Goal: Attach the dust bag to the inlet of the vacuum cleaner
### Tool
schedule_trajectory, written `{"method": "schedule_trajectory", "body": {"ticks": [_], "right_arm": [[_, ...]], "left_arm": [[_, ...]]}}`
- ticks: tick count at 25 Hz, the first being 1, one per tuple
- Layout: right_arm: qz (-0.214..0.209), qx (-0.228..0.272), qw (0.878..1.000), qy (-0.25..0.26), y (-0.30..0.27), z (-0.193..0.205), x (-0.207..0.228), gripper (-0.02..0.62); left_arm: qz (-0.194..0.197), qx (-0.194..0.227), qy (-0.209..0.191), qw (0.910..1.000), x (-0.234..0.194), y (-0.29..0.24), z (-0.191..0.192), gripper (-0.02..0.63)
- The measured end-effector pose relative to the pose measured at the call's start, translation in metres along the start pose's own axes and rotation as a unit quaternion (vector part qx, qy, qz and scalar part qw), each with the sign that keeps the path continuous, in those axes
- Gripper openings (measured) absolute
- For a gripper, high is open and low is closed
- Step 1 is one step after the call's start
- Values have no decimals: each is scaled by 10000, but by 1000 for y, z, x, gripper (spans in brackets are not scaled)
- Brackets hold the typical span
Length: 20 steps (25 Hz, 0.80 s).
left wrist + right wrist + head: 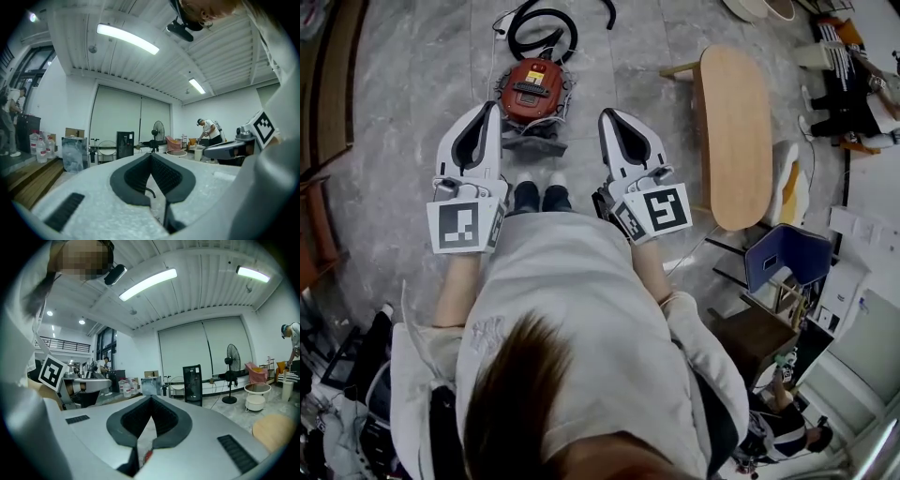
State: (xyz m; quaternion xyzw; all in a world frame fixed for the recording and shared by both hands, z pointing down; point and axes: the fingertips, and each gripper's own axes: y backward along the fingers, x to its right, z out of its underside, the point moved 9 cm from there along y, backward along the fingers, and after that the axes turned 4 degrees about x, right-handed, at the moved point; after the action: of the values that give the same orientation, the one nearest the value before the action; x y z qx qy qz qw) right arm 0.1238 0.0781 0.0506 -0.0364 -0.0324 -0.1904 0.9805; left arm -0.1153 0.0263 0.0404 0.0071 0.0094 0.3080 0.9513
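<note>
The red vacuum cleaner (534, 89) stands on the grey floor in front of the person's feet, its black hose (539, 28) coiled behind it. A grey piece (532, 141) lies against its near side; I cannot tell whether it is the dust bag. My left gripper (492, 106) and right gripper (607, 114) are held side by side at chest height, well above the vacuum and pointing level. Both are shut with nothing between the jaws. In the left gripper view the shut left gripper (151, 155) faces the room, and the right gripper (151, 398) does the same in its own view.
A long wooden bench (733, 131) stands to the right of the vacuum. A blue chair (787, 258) and boxes crowd the lower right. A wooden step (319, 187) runs along the left. Across the room are a standing fan (230, 373) and another person (209, 133).
</note>
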Motion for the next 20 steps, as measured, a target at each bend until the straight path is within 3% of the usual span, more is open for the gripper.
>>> {"method": "schedule_trajectory", "body": {"ticks": [11,20], "right_arm": [[306,-145,9994,35,30,21,-8,2],[335,-167,9993,-4,28,30,-16,2]], "left_arm": [[306,27,-99,9995,13,27,16,15],[48,14,100,9999,11,34,35,15]]}}
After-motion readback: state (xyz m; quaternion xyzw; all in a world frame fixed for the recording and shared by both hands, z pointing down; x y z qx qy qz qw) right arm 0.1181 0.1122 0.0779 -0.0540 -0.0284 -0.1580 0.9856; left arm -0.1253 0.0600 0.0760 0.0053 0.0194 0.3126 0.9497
